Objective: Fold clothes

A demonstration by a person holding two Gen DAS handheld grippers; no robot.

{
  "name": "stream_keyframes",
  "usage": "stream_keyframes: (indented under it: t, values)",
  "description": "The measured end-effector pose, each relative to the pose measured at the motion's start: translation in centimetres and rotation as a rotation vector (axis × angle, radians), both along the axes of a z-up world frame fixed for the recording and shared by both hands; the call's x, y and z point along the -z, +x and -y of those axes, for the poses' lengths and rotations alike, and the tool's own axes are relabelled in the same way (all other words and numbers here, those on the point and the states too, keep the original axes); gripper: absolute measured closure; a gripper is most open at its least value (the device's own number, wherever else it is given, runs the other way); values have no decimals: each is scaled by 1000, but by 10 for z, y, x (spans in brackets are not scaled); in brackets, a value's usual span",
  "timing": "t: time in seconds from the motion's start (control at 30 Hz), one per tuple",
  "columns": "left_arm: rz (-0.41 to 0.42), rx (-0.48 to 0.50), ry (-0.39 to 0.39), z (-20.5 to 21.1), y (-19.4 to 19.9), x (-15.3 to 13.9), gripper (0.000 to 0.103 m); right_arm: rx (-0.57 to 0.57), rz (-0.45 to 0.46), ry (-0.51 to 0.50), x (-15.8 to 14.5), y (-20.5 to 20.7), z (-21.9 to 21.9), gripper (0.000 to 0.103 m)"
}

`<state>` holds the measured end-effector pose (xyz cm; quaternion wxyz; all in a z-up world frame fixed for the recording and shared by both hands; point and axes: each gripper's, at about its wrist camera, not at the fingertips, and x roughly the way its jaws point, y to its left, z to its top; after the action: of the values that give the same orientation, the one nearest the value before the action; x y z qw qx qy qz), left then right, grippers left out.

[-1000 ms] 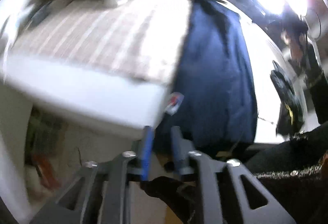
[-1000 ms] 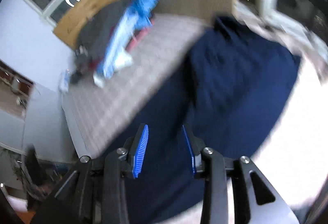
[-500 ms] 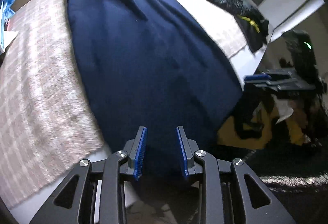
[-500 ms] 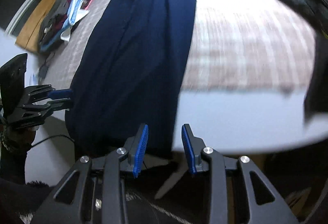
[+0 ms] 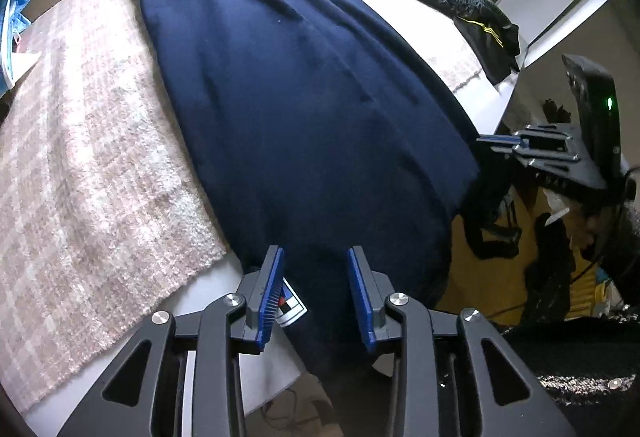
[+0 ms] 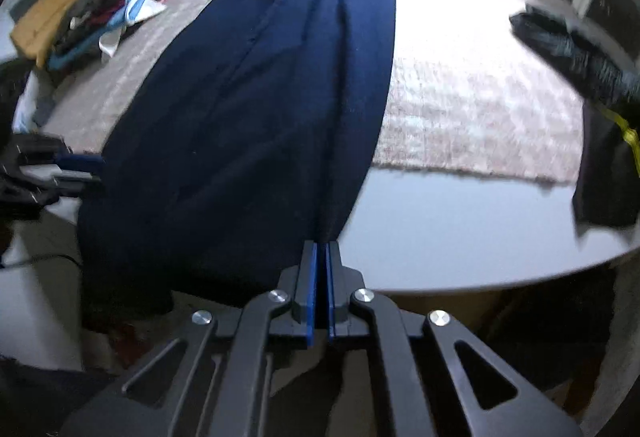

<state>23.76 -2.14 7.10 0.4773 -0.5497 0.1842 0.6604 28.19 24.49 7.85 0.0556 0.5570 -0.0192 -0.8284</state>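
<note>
Left gripper [image 5: 316, 291] points steeply down, jaws opening; right gripper [image 6: 321, 287] likewise down, clamped tight.

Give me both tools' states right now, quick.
Left tool: jaws apart and opening, navy garment between them, not pinched.
Right tool: shut on the navy garment's near hem corner.

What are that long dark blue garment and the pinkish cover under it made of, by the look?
Navy garment: probably a soft matte knit, cotton-like; it drapes in smooth folds without shine. Pinkish checked blanket: seems a fuzzy woven or fleece textile, with a nubbly pile and a fraying edge.
</note>
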Motion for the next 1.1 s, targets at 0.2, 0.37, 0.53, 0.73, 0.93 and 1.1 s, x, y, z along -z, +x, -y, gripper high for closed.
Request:
stream_keyframes:
  t: [0.2,0.37,0.53,0.73,0.93,1.1]
  values:
    - [-16,23,15,5,9,-1,72,72,-7,-115,-28,6,-42,99]
    - [13,-38,-12,14,11,-5,72,71,79,-113,-5,5,-24,95]
    - [72,-110,-23,26,25,-4,68,133,98,-167,-3,21,-41,78]
    - [-5,-70,-51,4,38,-1,86,124,163,-194,21,24,-34,78]
    - [-16,-61,-40,15,33,-12,98,112,131,-274,22,26,-31,103]
    - [1,-91,-2,26,25,-25,98,101,65,-247,-2,36,-45,103]
